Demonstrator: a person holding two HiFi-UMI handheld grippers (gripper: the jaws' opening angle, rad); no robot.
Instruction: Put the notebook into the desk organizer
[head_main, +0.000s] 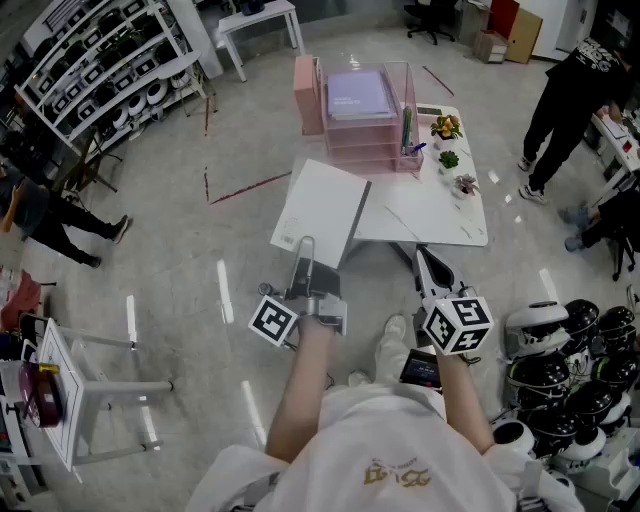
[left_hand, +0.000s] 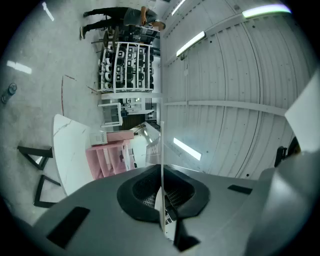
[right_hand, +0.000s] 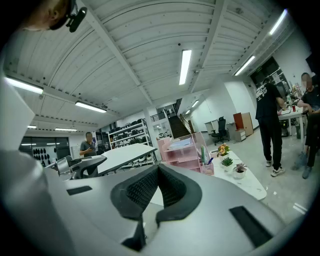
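Now | left gripper: fingers closed on notebook edge, notebook just before organizer | right gripper: fingers together, empty, further from organizer

Head cam looks steeply down from above; gripper cams sit right behind their jaws facing fwd, left one rolled sideways. All 3 share the pink tiered plastic organizer.

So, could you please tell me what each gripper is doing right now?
Left gripper: closed on the notebook, at its edge.
Right gripper: closed, holding nothing.
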